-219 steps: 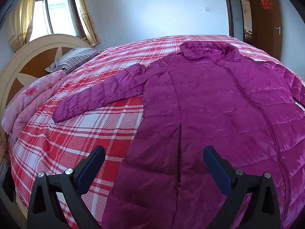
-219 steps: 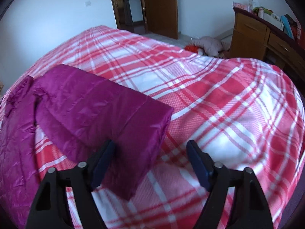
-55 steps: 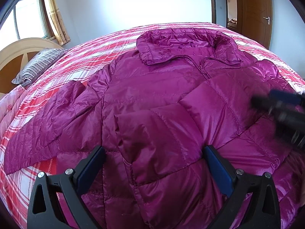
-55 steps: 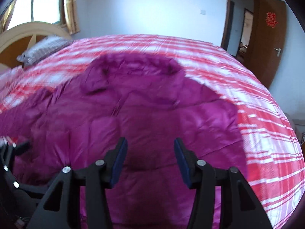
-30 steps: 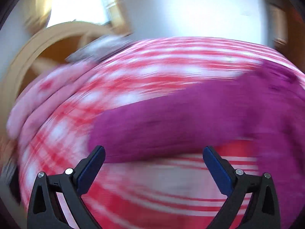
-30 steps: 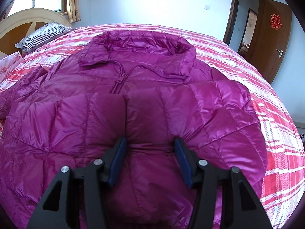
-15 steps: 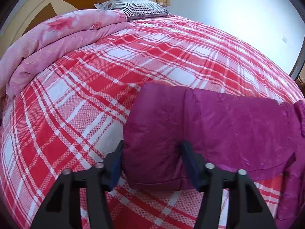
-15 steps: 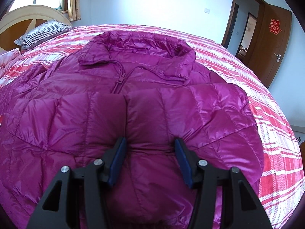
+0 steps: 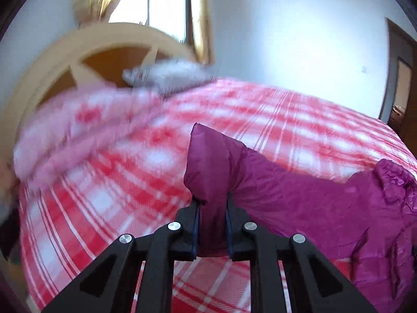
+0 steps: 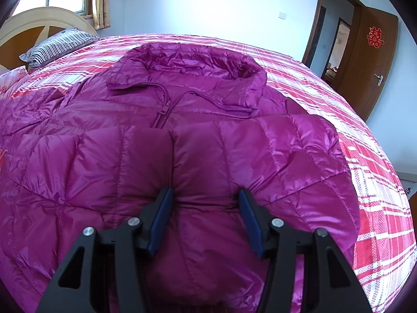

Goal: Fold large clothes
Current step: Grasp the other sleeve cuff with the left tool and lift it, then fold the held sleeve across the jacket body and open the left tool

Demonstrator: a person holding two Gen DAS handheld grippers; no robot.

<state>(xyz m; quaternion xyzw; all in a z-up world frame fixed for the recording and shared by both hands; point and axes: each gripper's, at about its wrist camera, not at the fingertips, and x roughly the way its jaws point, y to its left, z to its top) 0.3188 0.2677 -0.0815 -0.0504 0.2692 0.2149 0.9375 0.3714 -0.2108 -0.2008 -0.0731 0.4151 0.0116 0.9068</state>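
Note:
A magenta quilted down jacket (image 10: 182,130) lies face up on the bed with its collar far from me and its lower part folded up over the chest. My right gripper (image 10: 206,203) is part open, its fingers pressed into the folded front panel. In the left wrist view my left gripper (image 9: 211,208) is shut on the cuff of the jacket's sleeve (image 9: 273,190) and holds it lifted above the bedspread. The sleeve runs right to the jacket's collar (image 9: 393,180).
The bed has a red and white plaid cover (image 10: 378,182). A striped pillow (image 10: 57,44), a pink quilt (image 9: 78,130) and a curved wooden headboard (image 9: 86,52) are at the head end. A brown door (image 10: 375,62) stands open at the right.
My left gripper has closed fully on the sleeve cuff and lifted it off the bed; the view now tilts up to the headboard and window. The right gripper has stayed in place.

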